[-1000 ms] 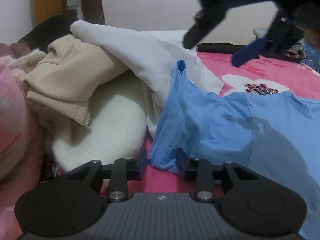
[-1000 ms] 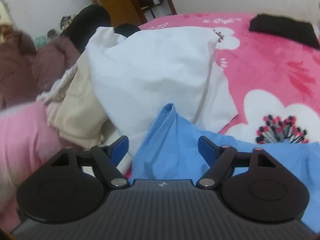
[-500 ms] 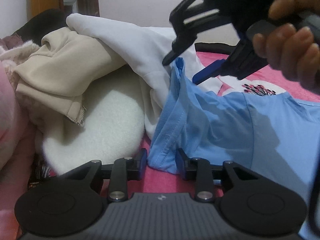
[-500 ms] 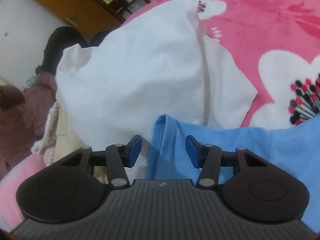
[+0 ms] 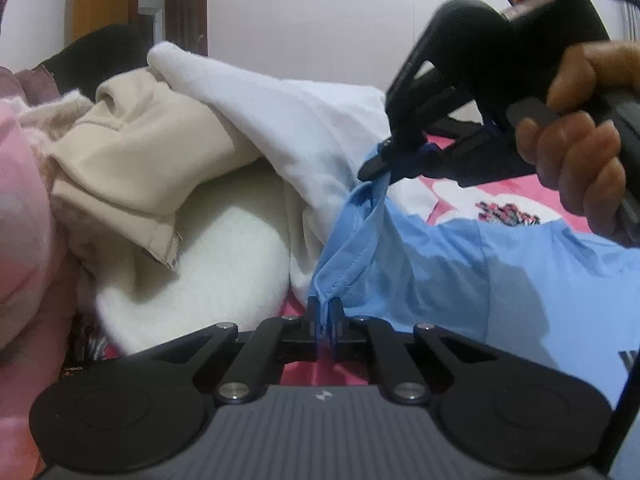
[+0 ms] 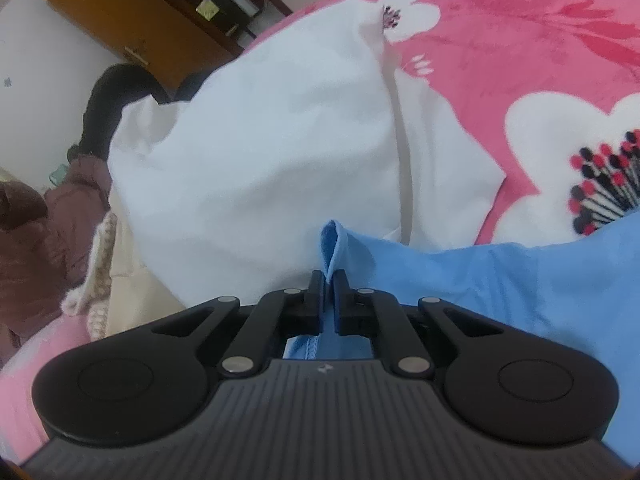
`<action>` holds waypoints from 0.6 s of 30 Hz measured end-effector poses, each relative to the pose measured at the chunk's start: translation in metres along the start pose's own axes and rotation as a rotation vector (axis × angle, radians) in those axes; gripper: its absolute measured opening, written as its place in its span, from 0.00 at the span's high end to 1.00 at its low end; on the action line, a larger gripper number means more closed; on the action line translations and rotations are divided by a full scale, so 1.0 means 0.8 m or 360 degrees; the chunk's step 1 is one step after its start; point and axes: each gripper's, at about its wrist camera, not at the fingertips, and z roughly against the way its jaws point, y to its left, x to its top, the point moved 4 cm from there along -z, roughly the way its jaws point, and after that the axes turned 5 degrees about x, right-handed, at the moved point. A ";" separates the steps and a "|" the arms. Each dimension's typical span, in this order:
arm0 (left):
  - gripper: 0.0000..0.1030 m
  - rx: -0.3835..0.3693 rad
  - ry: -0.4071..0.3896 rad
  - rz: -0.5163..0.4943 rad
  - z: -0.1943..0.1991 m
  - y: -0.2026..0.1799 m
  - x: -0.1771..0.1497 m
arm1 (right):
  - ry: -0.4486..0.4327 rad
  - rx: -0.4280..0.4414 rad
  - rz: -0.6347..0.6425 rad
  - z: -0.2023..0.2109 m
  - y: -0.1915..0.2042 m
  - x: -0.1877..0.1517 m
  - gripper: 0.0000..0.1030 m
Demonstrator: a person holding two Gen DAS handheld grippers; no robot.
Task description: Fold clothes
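I read no legible writing. My left gripper (image 5: 325, 322) and right gripper (image 6: 328, 300) have just closed, each clamping the hem of the blue T-shirt (image 5: 500, 264). The shirt lies on the pink floral bed (image 6: 520, 40) beside a white garment (image 6: 260, 160).

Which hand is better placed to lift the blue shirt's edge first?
Probably neither: left gripper and right gripper both pinch the blue shirt hem. The right holds the far end, beside the white garment.
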 end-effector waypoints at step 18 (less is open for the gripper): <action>0.96 -0.0326 -0.0166 -0.0210 0.091 -0.097 0.024 | -0.0251 -0.0051 0.0158 0.140 -0.027 -0.001 0.97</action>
